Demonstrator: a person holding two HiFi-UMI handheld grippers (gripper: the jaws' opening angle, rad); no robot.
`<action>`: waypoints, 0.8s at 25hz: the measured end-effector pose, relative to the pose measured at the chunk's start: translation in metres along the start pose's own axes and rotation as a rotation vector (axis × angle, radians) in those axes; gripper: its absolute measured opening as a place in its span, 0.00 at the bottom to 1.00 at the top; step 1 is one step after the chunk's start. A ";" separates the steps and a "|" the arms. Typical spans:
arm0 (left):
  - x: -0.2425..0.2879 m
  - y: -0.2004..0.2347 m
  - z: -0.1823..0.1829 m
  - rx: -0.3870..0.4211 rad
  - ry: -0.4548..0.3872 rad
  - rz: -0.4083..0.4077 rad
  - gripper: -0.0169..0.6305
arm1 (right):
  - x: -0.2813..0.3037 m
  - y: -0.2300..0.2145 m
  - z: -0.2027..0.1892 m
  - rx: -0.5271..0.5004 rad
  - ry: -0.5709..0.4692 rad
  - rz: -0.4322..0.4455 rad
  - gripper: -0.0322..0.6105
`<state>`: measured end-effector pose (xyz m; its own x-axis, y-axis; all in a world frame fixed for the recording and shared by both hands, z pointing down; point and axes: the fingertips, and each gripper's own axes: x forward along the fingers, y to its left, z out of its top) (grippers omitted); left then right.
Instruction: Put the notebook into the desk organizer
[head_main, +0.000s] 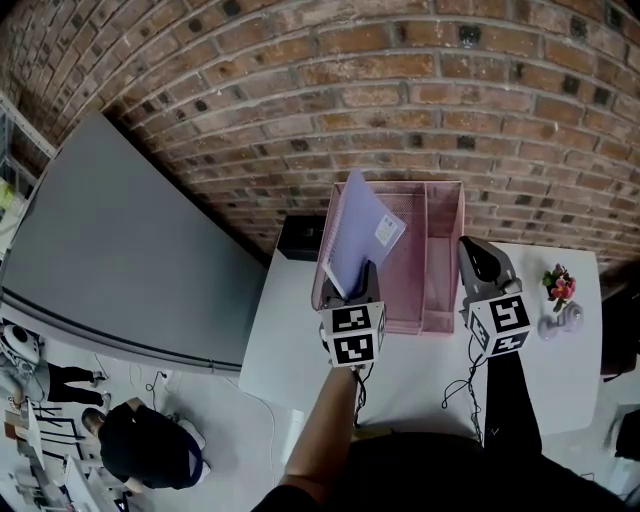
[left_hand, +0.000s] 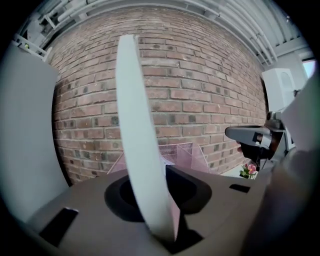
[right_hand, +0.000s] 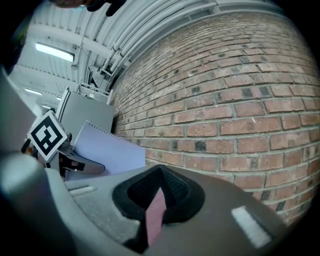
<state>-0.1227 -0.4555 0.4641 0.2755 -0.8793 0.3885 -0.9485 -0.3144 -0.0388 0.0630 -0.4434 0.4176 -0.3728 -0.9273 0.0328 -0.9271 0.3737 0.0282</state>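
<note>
Left gripper (head_main: 365, 276) jaws are gripping notebook (head_main: 358, 232) by lower edge. Notebook is standing tilted in left compartment of pink organizer (head_main: 441, 262), upper part sticking above rim. Organizer is sitting at back edge of white bench (head_main: 300, 345). Right gripper (head_main: 469, 247) jaws are closing on pink strip, seemingly organizer's right wall.

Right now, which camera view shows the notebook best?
The head view: the notebook shows its lavender cover, tilted over the pink desk organizer. The left gripper view shows it only edge-on; the right gripper view shows part of its cover and spiral edge.
</note>
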 end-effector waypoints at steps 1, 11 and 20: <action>0.000 0.000 -0.001 0.006 0.010 0.002 0.21 | 0.000 0.000 0.000 0.000 0.000 0.001 0.05; 0.004 -0.006 -0.022 0.059 0.117 -0.028 0.45 | 0.001 0.006 0.000 0.000 -0.003 0.019 0.05; -0.004 -0.030 -0.051 0.022 0.310 -0.176 0.56 | -0.002 0.011 0.004 0.000 -0.013 0.031 0.05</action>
<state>-0.1035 -0.4239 0.5108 0.3709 -0.6617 0.6516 -0.8861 -0.4621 0.0351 0.0534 -0.4375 0.4141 -0.4015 -0.9156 0.0204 -0.9153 0.4019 0.0271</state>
